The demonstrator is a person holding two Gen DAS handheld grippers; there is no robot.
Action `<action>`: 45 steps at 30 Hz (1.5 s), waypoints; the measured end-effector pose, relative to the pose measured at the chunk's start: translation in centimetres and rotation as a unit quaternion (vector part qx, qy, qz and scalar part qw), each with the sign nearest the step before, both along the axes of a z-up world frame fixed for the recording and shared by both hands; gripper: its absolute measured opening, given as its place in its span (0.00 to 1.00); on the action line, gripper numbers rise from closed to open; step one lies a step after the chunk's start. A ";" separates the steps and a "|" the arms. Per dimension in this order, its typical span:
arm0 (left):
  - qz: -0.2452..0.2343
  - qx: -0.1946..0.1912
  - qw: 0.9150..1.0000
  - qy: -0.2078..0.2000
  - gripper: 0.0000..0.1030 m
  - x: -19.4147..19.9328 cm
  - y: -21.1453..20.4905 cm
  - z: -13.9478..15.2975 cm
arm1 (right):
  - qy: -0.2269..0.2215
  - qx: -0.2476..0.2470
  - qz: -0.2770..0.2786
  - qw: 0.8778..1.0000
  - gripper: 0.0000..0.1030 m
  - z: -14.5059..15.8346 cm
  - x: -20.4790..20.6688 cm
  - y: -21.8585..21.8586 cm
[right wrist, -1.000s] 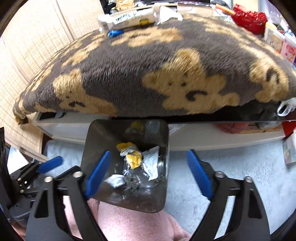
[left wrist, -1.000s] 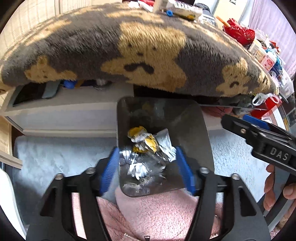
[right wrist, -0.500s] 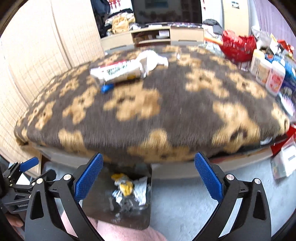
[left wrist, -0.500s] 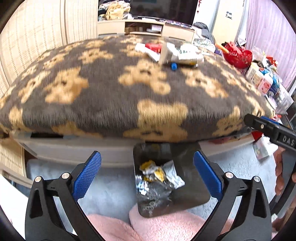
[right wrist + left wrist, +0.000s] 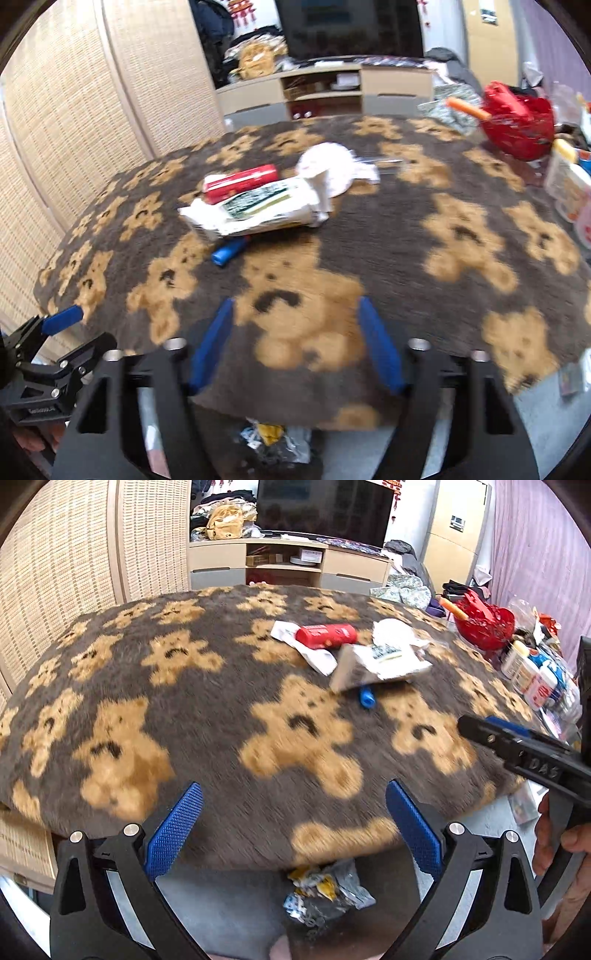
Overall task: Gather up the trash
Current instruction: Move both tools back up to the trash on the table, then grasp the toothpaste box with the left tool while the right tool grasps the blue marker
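Observation:
Trash lies on a table under a grey bear-print blanket [image 5: 221, 709]: a red packet [image 5: 327, 636], a white printed wrapper [image 5: 380, 664], crumpled white paper [image 5: 391, 631] and a small blue cap [image 5: 366, 698]. They also show in the right wrist view: red packet [image 5: 240, 181], wrapper [image 5: 258, 210], blue cap [image 5: 227, 252]. Below the table edge a dark bin holds crumpled wrappers [image 5: 325, 893]. My left gripper [image 5: 293, 834] is open and empty above the near edge. My right gripper [image 5: 295, 347] is open and empty, also seen from the left wrist view [image 5: 517, 749].
A red basket [image 5: 484, 618] and several bottles [image 5: 535, 675] crowd the table's right side. A TV cabinet [image 5: 288, 563] stands behind. Woven screens [image 5: 55, 572] line the left. A grey rug covers the floor.
Both grippers have risen from the bin to above the table's near edge. The left gripper opened from around the bin's wrappers. The table top trash came into view.

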State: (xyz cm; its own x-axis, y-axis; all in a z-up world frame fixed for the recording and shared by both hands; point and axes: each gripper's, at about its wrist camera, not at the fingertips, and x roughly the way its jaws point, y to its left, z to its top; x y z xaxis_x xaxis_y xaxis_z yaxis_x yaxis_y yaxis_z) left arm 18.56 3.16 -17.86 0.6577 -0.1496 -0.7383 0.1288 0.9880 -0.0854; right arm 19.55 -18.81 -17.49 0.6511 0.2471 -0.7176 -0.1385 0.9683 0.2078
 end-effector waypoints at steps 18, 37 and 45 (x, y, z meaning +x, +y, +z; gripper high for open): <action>-0.011 0.011 1.000 0.000 0.80 6.4 2.5 -0.3 | 0.026 -0.011 0.050 0.998 0.27 -3.2 6.6 7.6; -0.083 -0.010 0.996 -0.010 0.72 11.0 -3.4 -0.4 | 0.013 -0.021 -0.006 1.000 0.14 -2.7 6.2 0.0; -0.124 -0.007 0.992 -0.010 0.68 12.4 -6.5 -0.6 | 0.026 -0.001 -0.017 1.000 0.13 -3.4 5.6 -2.2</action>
State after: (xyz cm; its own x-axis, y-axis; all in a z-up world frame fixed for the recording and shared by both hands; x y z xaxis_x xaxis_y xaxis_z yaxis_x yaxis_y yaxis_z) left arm 30.91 -3.38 -18.44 0.6143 -0.3181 -0.7221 0.3696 0.9245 -0.0929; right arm 25.13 -21.02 -20.91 0.6209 0.2243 -0.7511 -0.0938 0.9726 0.2129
